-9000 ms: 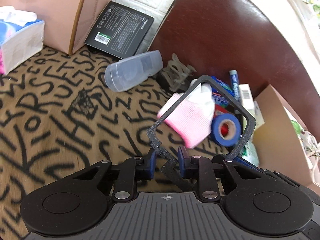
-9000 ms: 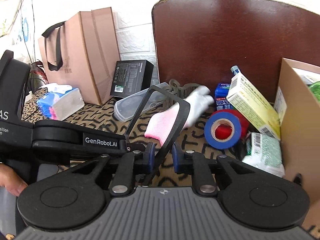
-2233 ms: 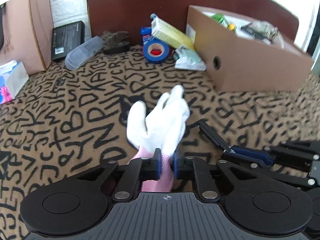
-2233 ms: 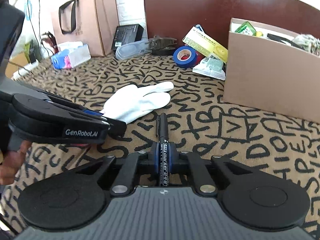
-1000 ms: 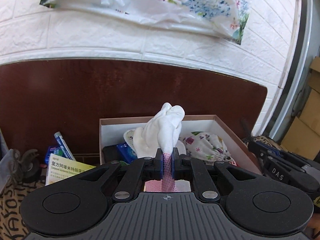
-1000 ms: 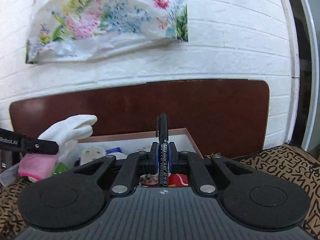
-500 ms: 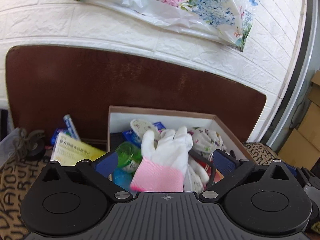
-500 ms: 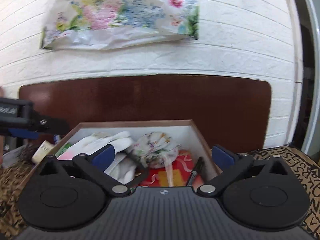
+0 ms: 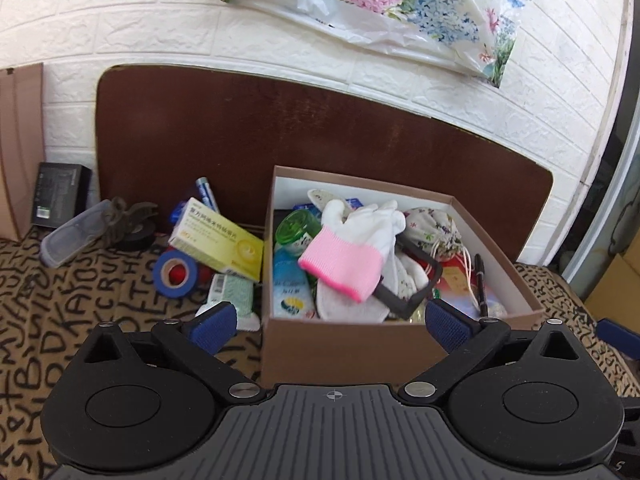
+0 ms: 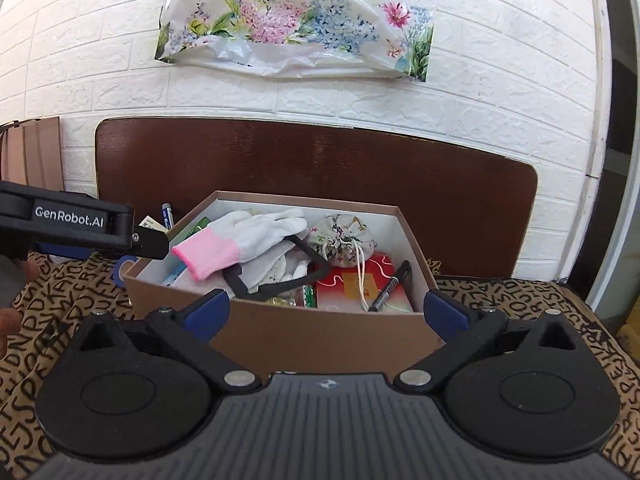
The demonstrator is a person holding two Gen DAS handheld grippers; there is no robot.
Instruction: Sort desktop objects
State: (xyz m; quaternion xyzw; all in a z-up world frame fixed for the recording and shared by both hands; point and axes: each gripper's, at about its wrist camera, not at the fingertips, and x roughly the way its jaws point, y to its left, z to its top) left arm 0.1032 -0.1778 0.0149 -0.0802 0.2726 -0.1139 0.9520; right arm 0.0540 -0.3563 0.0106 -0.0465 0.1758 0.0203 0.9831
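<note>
Both tools, left (image 9: 328, 324) and right (image 10: 326, 310), I hold wide open, empty; glove (image 9: 352, 248) perched high may slide off box (image 9: 352, 344).

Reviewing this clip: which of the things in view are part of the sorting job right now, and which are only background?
In the job:
- cardboard box
- white glove with pink cuff, in the box
- black marker, in the box
- left gripper, right gripper, both open and empty
- blue tape roll, yellow medicine box, unsorted on the cloth

Lying about:
- floral plastic bag
- brown board
- paper bag
</note>
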